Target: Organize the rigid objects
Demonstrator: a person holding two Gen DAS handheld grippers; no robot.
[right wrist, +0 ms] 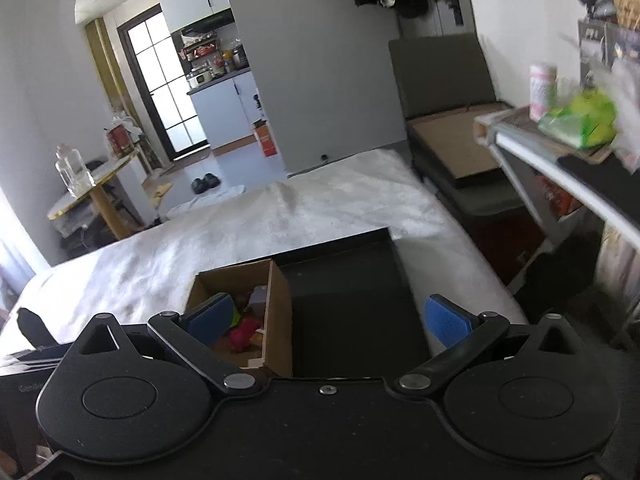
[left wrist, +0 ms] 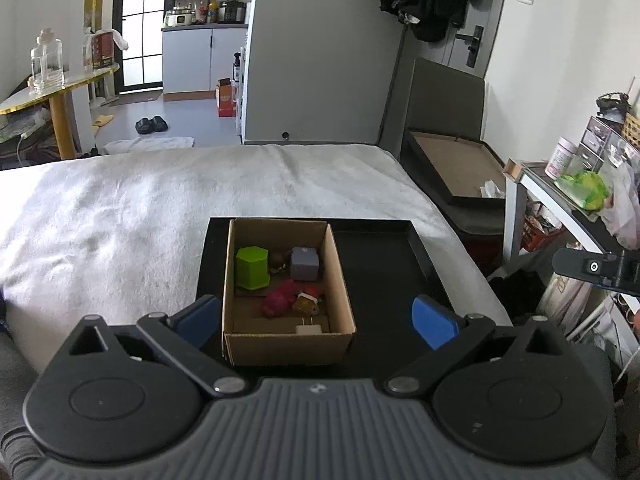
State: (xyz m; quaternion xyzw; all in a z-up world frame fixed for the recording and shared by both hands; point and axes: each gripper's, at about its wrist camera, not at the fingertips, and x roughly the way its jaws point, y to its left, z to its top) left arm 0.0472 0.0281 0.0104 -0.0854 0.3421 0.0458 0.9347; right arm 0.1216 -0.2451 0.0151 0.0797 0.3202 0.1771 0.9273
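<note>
A small cardboard box [left wrist: 285,343] stands in the left half of a black tray [left wrist: 384,264] on a white bed. Inside it are a green hexagonal block [left wrist: 251,267], a grey cube [left wrist: 305,263], a pink toy [left wrist: 279,300], a small orange-brown figure [left wrist: 307,303] and a white plug [left wrist: 308,328]. My left gripper [left wrist: 316,320] is open and empty, its blue pads on either side of the box's near end. My right gripper [right wrist: 328,320] is open and empty above the tray [right wrist: 352,304], beside the box [right wrist: 276,312].
The white bed cover [left wrist: 140,216] spreads around the tray. A dark chair with a brown board [left wrist: 452,160] stands to the right, then a cluttered shelf [left wrist: 576,188]. A yellow-edged table with glass bottles [left wrist: 48,60] stands at the far left.
</note>
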